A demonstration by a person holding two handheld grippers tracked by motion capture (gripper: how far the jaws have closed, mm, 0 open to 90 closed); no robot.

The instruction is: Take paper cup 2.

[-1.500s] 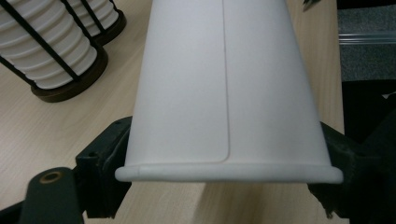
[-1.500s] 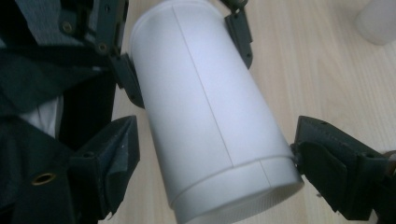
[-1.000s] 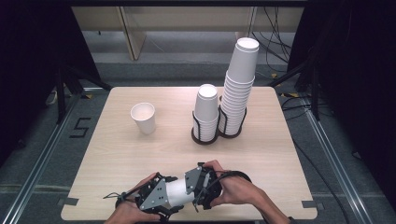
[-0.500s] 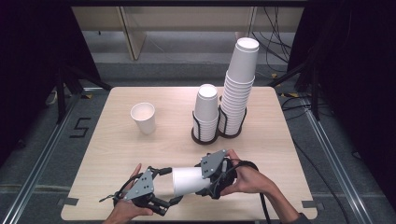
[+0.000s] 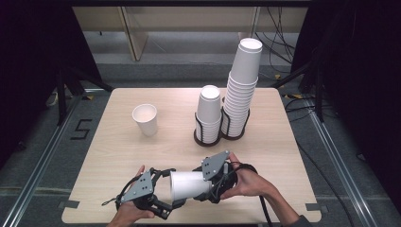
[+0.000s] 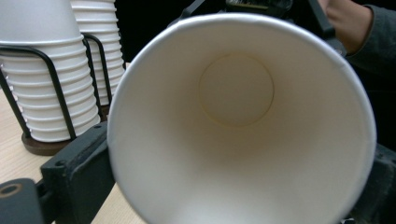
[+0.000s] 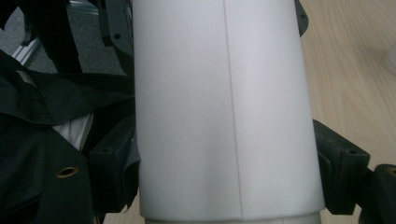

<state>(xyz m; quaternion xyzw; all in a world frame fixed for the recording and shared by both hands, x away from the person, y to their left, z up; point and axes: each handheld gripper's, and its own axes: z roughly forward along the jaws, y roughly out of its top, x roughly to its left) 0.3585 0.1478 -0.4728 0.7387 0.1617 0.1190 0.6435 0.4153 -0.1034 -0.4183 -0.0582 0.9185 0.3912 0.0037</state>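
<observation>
A white paper cup [image 5: 189, 184] lies on its side above the table's front edge, its mouth toward my left gripper. My right gripper [image 5: 213, 182] is shut on the cup's narrow end, and its jaws press both sides of the cup [image 7: 224, 93] in the right gripper view. My left gripper [image 5: 169, 189] has just been opening its jaws. They stand on either side of the cup's rim without clearly pressing it. The left gripper view looks straight into the cup [image 6: 236, 88], with the left gripper [image 6: 229, 186] spread around the mouth.
One paper cup [image 5: 145, 119] stands upright at the table's left middle. A short stack of cups [image 5: 208, 113] and a tall stack [image 5: 241, 90] sit in black wire holders at the back centre. The wooden table [image 5: 283, 142] ends just below my hands.
The right gripper has drawn the cup to the right, away from the left gripper, so more of the cup shows between them. The left jaws have spread wider.
</observation>
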